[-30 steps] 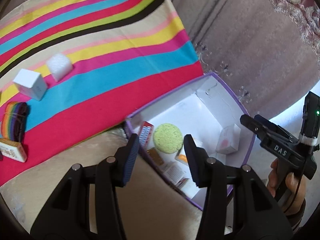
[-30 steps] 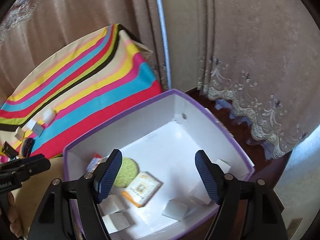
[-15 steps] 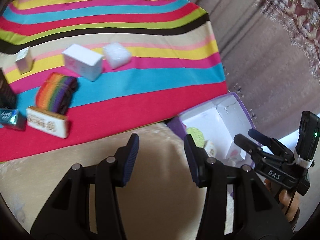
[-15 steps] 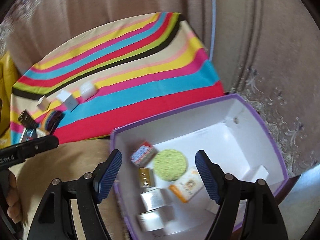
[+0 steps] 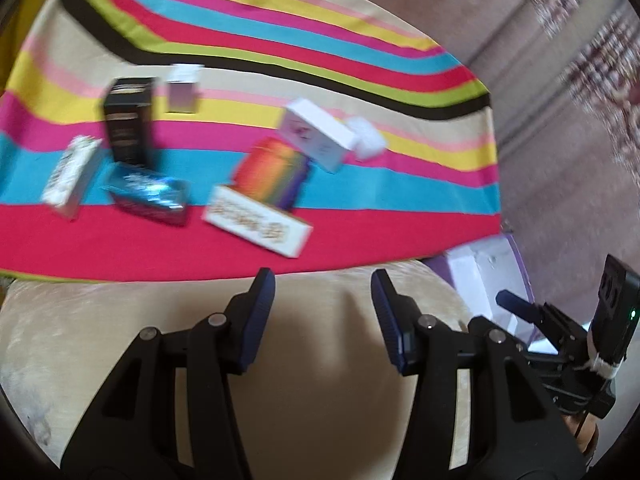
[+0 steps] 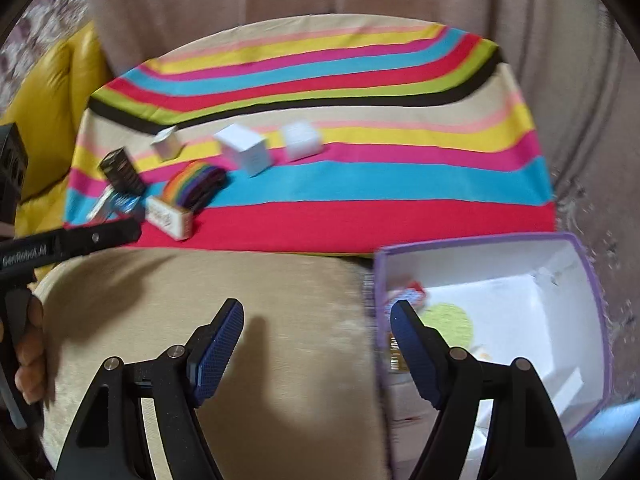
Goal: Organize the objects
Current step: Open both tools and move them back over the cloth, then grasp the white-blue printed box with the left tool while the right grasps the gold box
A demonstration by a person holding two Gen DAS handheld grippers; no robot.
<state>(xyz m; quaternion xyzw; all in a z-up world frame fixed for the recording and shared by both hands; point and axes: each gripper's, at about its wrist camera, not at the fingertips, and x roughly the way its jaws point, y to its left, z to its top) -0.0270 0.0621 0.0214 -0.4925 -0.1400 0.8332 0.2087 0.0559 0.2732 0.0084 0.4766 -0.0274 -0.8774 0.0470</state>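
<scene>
The only lettering that reads clearly is "GenRobot.AI", white on the black body of the left gripper (image 6: pixel 70 242) at the left edge of the right wrist view. The long white box (image 5: pixel 258 227) on the striped cloth carries gold print along its side, too blurred to make out; the black box (image 5: pixel 127 120) likewise

We see boxes (image 6: pixel 245 155) scattered on the cloth (image 6: pixel 360 184); the bin (image 6: pixel 592 320) sits right, before it.

Left gripper (image 5: pixel 322 308): black frame, silver screws. Blue textured pads (image 6: pixel 216 352). "GenRobot.AI" lettering in white
</scene>
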